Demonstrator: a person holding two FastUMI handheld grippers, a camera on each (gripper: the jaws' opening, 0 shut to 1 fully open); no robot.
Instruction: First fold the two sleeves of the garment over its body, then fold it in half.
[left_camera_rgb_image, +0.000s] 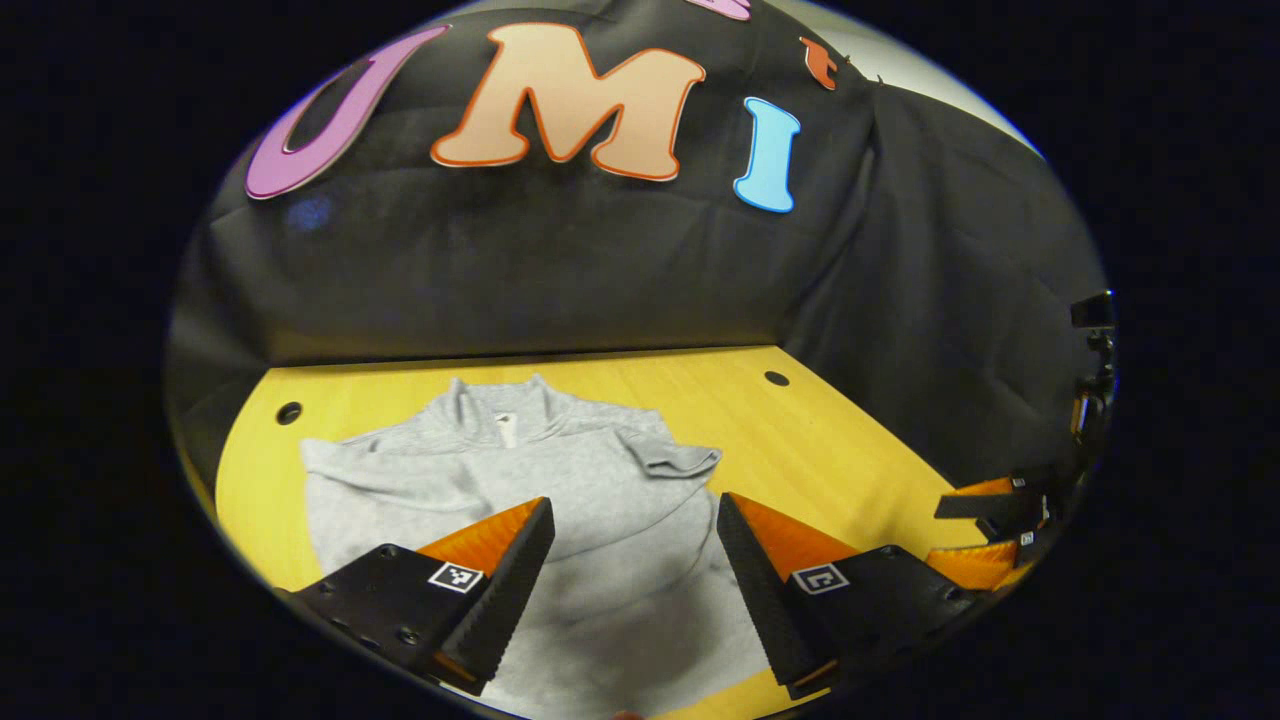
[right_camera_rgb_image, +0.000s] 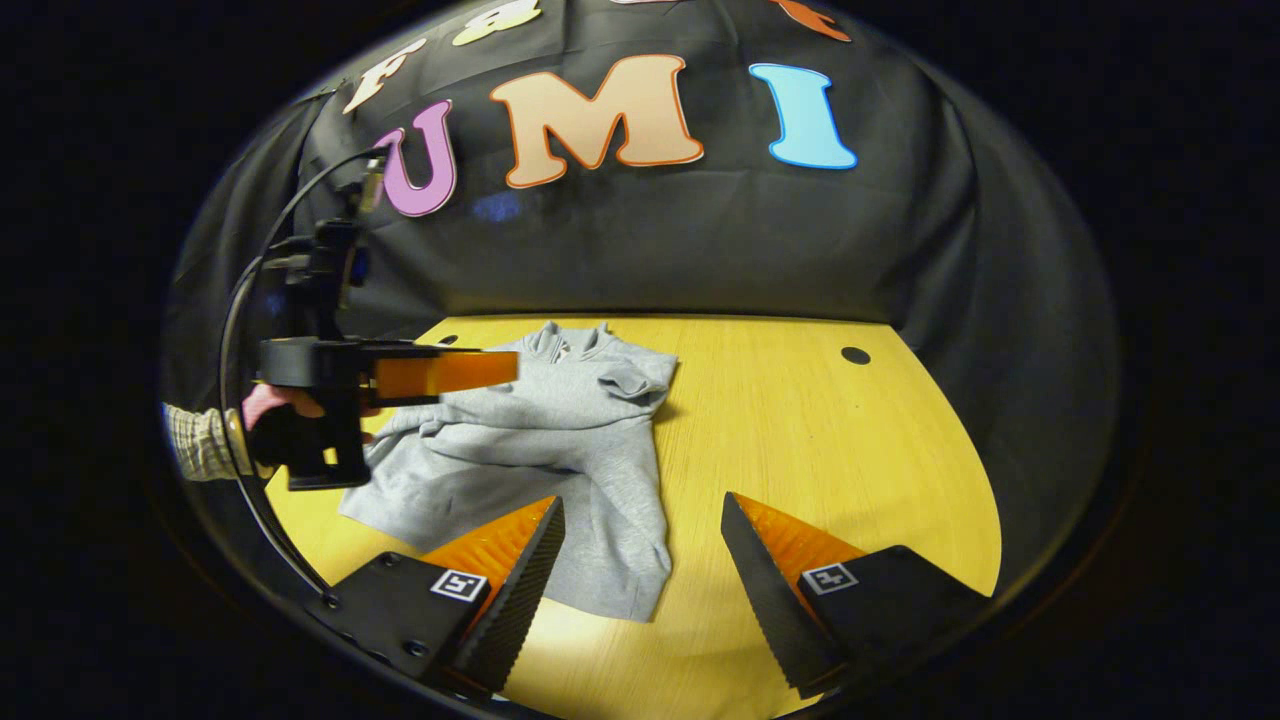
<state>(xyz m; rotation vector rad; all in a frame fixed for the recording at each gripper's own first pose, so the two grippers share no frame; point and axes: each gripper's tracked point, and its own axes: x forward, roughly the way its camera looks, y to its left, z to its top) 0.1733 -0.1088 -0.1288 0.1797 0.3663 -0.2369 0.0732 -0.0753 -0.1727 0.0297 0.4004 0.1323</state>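
A grey sweatshirt (left_camera_rgb_image: 590, 480) lies flat on the yellow wooden table (left_camera_rgb_image: 800, 440), collar toward the far wall. A sleeve is folded across its chest, the cuff (left_camera_rgb_image: 685, 460) resting by one shoulder. My left gripper (left_camera_rgb_image: 635, 510) hovers open over the lower body of the garment, with nothing between its fingers. In the right gripper view the sweatshirt (right_camera_rgb_image: 570, 440) is left of centre. My right gripper (right_camera_rgb_image: 642, 508) stands open above its near hem corner and the bare table. The left gripper (right_camera_rgb_image: 500, 372), held by a hand (right_camera_rgb_image: 268, 405), hangs over the garment's left side. The right gripper (left_camera_rgb_image: 955, 535) sits at the table's right edge.
Black cloth walls close the table's far side and right side. Round holes (left_camera_rgb_image: 289, 412) (left_camera_rgb_image: 776, 379) mark the tabletop's far corners. Bare table (right_camera_rgb_image: 840, 450) stretches to the right of the garment. A cable (right_camera_rgb_image: 240, 300) loops up from the left gripper.
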